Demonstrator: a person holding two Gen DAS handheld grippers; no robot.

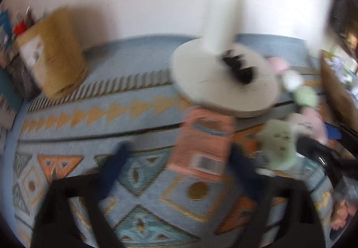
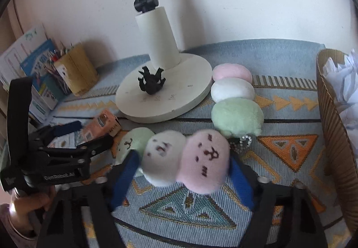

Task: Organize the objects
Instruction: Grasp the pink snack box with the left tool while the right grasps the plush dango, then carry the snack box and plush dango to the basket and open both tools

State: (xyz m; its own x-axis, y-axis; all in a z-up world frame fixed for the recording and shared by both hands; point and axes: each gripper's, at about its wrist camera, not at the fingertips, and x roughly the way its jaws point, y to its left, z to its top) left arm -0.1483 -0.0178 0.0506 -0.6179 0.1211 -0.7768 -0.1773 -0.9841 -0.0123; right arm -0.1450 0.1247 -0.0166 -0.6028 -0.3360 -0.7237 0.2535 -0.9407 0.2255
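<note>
The left gripper (image 2: 73, 136), seen from the right wrist camera, carries white lettering on its black body that looks like "GenRobot.AI", though blur leaves it uncertain. A hand (image 2: 29, 205) with a bangle at the wrist grips its handle, and it points down at a slant toward the patterned cloth (image 2: 179, 214). A small orange box (image 1: 201, 145) stands between its jaws; a barcode shows on the box's near end, and its other print is too blurred to read. The right blue finger (image 1: 240, 165) lies against the box's side, the left blue finger (image 1: 116, 163) stands apart from it, so the jaws are not yet closed on the box.

The right gripper (image 2: 181, 172) also tilts downward. Between its jaws lies a plush toy (image 2: 179, 154) of three balls, green, white and pink, with stitched faces. Both blue pads (image 2: 125, 178) sit at its flanks, but whether they press it cannot be told. Beyond the jaws lies a second plush (image 2: 235, 95), just beside a white lamp base (image 2: 165, 95) with a small black figure (image 2: 151, 82) on it. Further off to the left stands a wooden pencil holder (image 2: 77, 69).
</note>
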